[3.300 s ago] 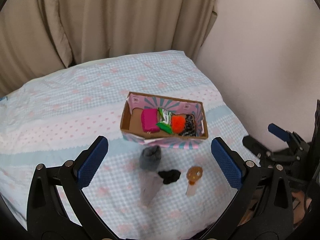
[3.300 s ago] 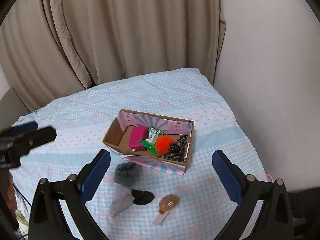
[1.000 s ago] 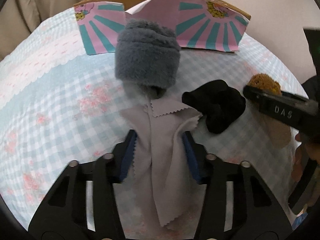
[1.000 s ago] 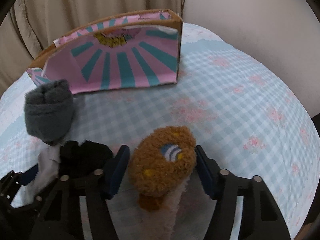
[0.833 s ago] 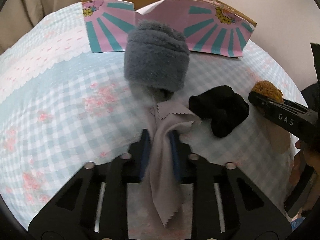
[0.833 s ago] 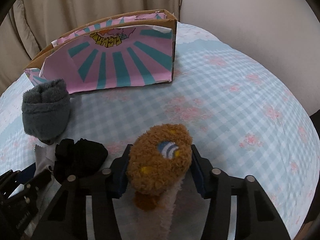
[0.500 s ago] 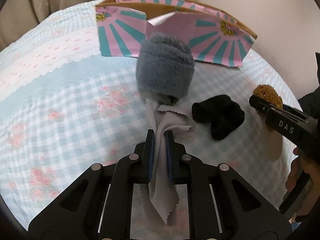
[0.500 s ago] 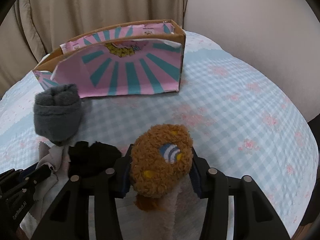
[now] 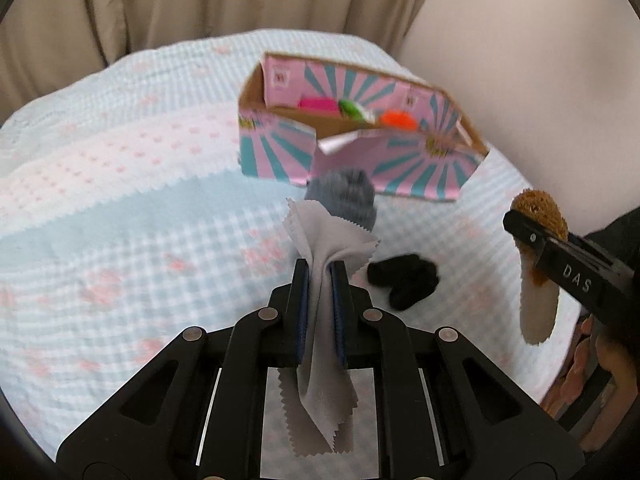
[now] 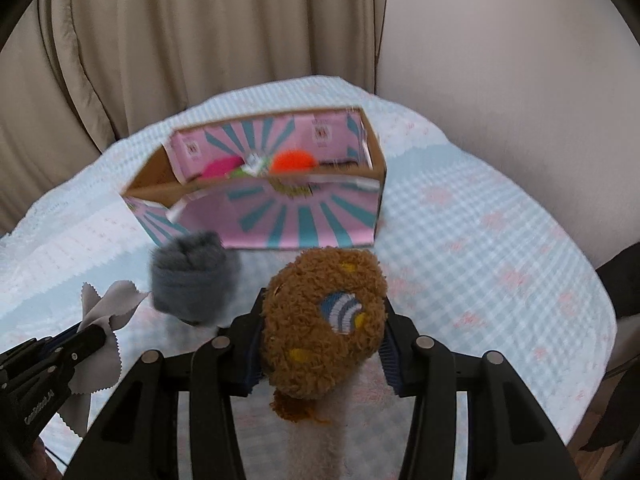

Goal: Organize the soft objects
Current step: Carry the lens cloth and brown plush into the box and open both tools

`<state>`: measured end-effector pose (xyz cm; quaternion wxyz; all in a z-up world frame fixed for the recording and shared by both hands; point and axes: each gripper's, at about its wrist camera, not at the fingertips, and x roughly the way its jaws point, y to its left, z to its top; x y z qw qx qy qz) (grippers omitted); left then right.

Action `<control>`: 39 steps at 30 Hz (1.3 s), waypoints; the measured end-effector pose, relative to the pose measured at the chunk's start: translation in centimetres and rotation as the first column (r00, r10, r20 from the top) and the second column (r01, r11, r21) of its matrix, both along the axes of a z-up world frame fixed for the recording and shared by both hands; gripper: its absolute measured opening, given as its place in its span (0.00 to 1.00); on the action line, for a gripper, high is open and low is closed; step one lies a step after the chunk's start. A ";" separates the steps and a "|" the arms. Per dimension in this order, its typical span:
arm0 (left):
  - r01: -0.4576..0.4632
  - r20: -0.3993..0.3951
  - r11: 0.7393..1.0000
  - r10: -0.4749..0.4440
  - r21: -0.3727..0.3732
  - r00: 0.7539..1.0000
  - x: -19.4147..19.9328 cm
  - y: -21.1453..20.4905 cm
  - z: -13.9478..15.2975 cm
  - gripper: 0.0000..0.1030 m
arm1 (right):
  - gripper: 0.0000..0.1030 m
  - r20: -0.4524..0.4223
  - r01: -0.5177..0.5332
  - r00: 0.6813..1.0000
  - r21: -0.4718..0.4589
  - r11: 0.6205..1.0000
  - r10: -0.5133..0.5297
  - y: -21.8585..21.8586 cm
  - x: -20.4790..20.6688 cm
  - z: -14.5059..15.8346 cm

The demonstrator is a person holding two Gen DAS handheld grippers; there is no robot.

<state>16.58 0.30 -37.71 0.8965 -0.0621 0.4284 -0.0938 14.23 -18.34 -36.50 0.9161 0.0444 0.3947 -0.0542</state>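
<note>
Left gripper (image 9: 320, 280) clamps the cloth (image 9: 326, 240); right gripper (image 10: 322, 340) clamps the plush (image 10: 324, 316); both now lifted, nearer the box (image 9: 404, 168) than before.

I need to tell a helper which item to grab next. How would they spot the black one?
Find the pink striped box on the checked cloth. Nearer than it sits a grey fuzzy roll; the black bundle lies beyond that, the only dark, crumpled piece on the cloth.

White lettering "DAS" is legible on the right gripper (image 9: 536, 236) finger; box (image 9: 416, 172) printing is unreadable.
</note>
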 end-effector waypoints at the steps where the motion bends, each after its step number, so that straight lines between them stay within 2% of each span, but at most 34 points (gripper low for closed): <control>1: -0.006 0.004 1.000 0.006 -0.005 1.000 0.0 0.1 1.1 0.09 | 0.43 0.004 -0.004 1.000 0.003 1.000 0.004 0.3 -0.2 1.3; 13: -0.024 0.101 1.000 0.024 -0.003 0.995 0.1 0.8 15.4 0.09 | 0.43 0.081 -0.047 0.996 0.022 0.999 0.045 1.7 -2.6 15.1; 21: -0.037 0.125 0.999 0.037 -0.006 0.991 3.8 -0.4 21.0 0.09 | 0.43 0.117 -0.087 0.990 0.051 0.995 0.080 1.0 -0.3 20.3; 25: -0.056 0.123 0.998 0.058 -0.016 0.991 6.4 -1.6 21.9 0.09 | 0.43 0.126 -0.132 0.984 0.051 0.990 0.125 0.0 2.3 22.0; 30: -0.092 0.101 0.995 0.094 -0.027 0.990 10.7 -3.4 21.9 0.09 | 0.43 0.124 -0.191 0.975 0.047 0.980 0.184 -1.5 6.2 22.3; 39: -0.172 0.003 0.984 0.172 -0.047 0.985 19.0 -5.2 17.6 0.09 | 0.43 0.046 -0.297 0.955 0.069 0.953 0.294 -3.7 14.6 19.5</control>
